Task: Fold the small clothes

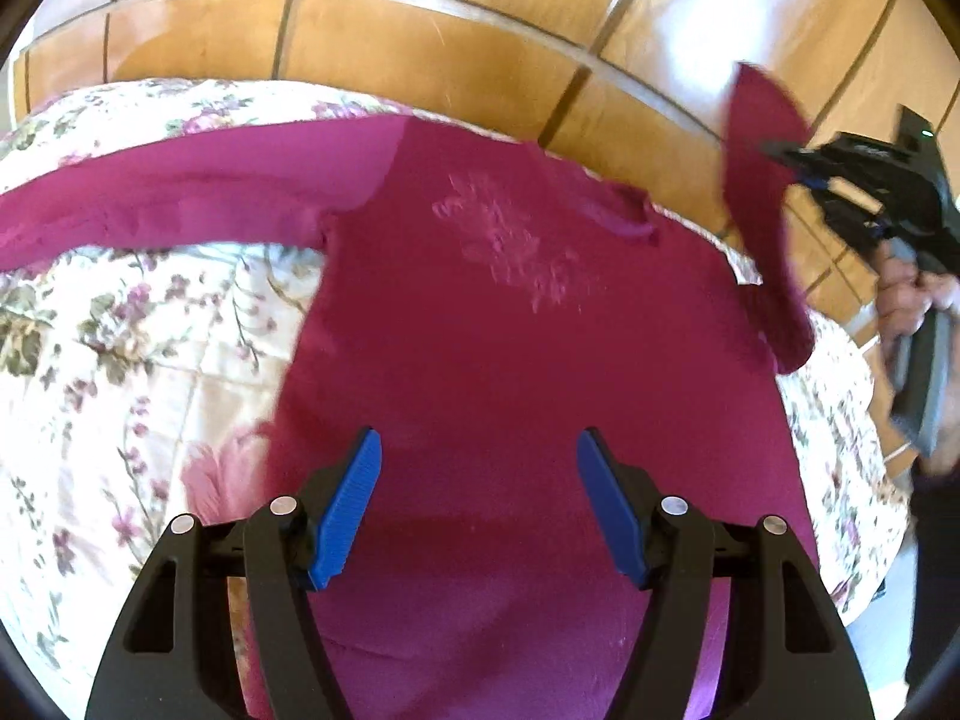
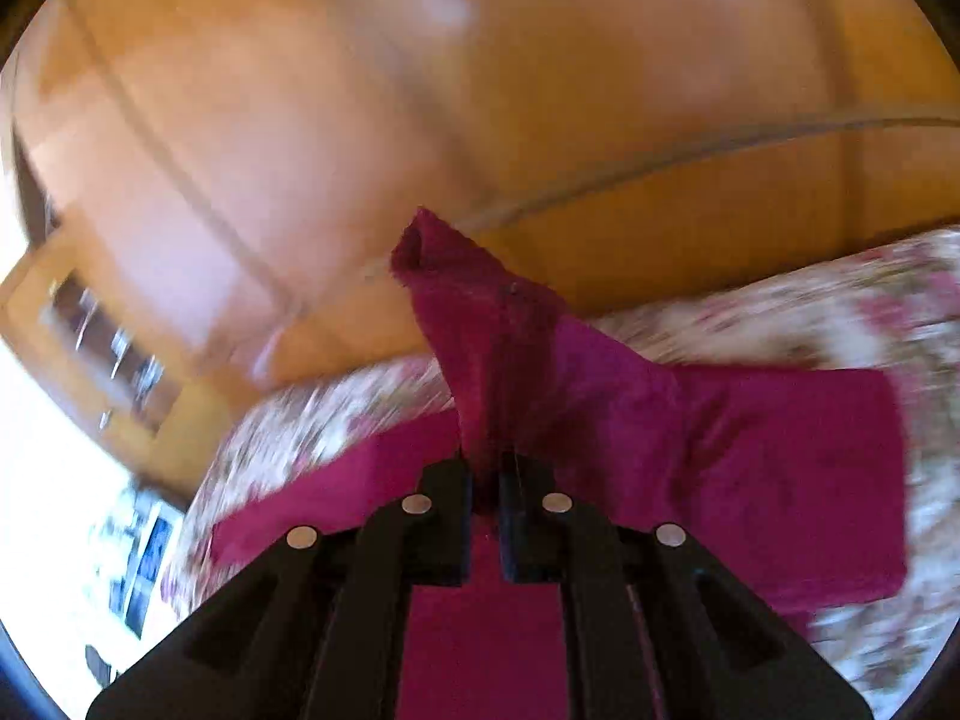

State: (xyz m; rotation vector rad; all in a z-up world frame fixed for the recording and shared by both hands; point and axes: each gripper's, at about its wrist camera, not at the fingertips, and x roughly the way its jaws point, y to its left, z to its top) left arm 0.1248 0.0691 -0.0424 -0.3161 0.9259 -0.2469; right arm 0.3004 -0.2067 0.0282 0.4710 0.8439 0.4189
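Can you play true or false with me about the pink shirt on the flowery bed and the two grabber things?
1. The magenta long-sleeved shirt lies on a floral quilt. True.
2. The right gripper is pinching one sleeve and lifting it. True.
3. The left gripper is squeezing the shirt. False: its blue pads stand apart over the shirt, with nothing pinched between them.
4. Both sleeves lie flat on the quilt. False: only the other sleeve lies stretched out flat.
5. The wall behind the bed is blue tile. False: it is shiny wooden panelling.
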